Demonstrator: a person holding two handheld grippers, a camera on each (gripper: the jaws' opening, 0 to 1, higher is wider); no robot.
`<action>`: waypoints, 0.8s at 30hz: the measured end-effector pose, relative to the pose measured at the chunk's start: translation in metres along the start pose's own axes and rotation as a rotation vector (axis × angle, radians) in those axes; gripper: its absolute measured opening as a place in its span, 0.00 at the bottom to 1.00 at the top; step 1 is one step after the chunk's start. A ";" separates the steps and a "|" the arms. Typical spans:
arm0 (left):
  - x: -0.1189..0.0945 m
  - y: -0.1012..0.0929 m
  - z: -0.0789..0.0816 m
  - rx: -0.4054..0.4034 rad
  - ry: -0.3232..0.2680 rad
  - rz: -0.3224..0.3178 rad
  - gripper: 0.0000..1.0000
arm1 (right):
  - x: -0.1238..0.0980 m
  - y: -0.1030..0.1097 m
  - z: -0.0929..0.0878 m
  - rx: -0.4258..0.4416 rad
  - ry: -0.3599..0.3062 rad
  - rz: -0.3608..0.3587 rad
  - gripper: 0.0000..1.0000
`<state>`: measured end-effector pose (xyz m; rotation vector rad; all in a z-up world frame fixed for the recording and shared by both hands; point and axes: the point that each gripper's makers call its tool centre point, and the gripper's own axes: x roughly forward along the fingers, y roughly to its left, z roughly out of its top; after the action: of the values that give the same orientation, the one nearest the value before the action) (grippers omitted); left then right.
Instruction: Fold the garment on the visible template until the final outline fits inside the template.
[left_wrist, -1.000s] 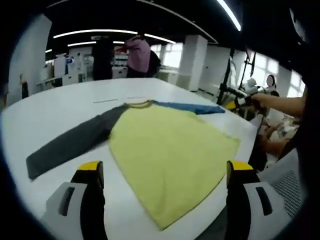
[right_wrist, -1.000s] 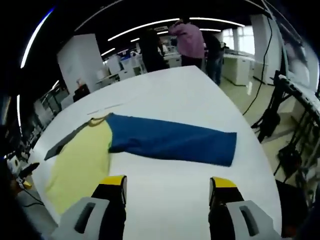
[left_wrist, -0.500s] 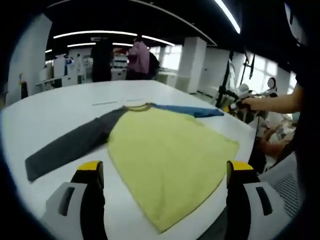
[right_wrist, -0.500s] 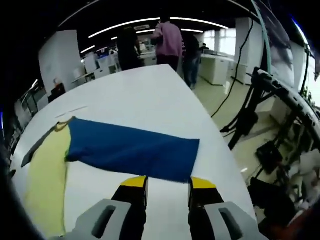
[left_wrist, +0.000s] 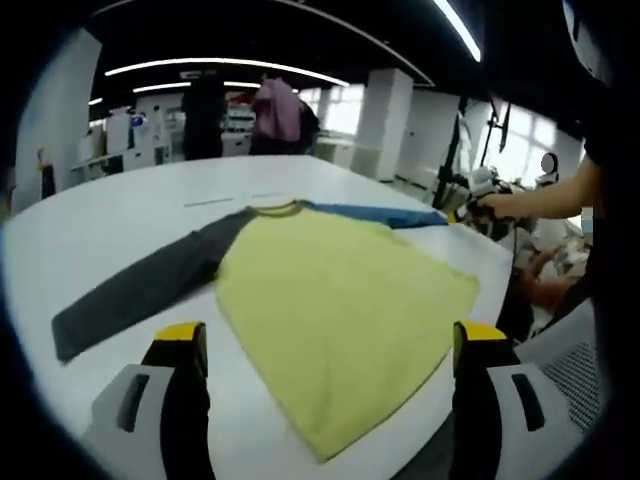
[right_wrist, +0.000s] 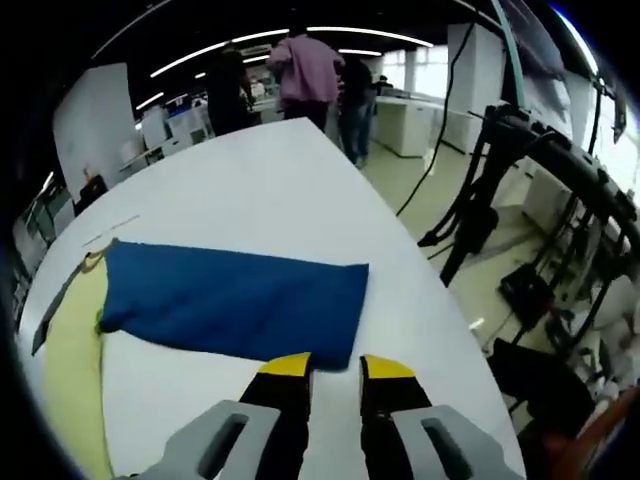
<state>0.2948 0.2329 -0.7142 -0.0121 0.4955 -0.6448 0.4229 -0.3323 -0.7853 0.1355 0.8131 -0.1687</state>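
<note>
A long-sleeved shirt lies flat on the white table (left_wrist: 120, 210). It has a yellow body (left_wrist: 340, 300), a grey sleeve (left_wrist: 140, 290) stretched to the left and a blue sleeve (left_wrist: 380, 216) running to the far right. My left gripper (left_wrist: 332, 338) hovers at the shirt's hem, open wide with nothing in it. In the right gripper view the blue sleeve (right_wrist: 230, 298) lies straight across. My right gripper (right_wrist: 337, 366) sits at the sleeve's cuff end, its jaws narrowed to a small gap, tips at the cuff's near edge. Thin marks (left_wrist: 212, 202) show on the table beyond the collar.
The table's edge (right_wrist: 420, 270) runs close to the right of the cuff, with black stands and cables (right_wrist: 520, 180) on the floor beyond. A hand (left_wrist: 520, 205) holds the right gripper (left_wrist: 478, 207). People (left_wrist: 275, 112) stand at the table's far end.
The right gripper has come in toward the blue sleeve's cuff and its jaws have narrowed from wide apart to a small gap. The left gripper and the shirt have stayed put.
</note>
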 end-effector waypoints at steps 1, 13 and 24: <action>0.000 0.000 -0.001 0.001 0.002 0.001 0.99 | 0.001 0.000 0.001 -0.001 0.000 0.000 0.14; -0.003 -0.001 0.000 0.009 0.004 0.001 0.99 | 0.024 -0.016 0.007 -0.017 0.015 -0.029 0.12; -0.005 -0.004 0.001 0.006 -0.006 0.002 0.99 | 0.025 -0.018 0.004 -0.015 0.013 -0.037 0.08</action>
<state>0.2892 0.2323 -0.7106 -0.0077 0.4879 -0.6445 0.4389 -0.3535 -0.8014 0.1076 0.8296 -0.1972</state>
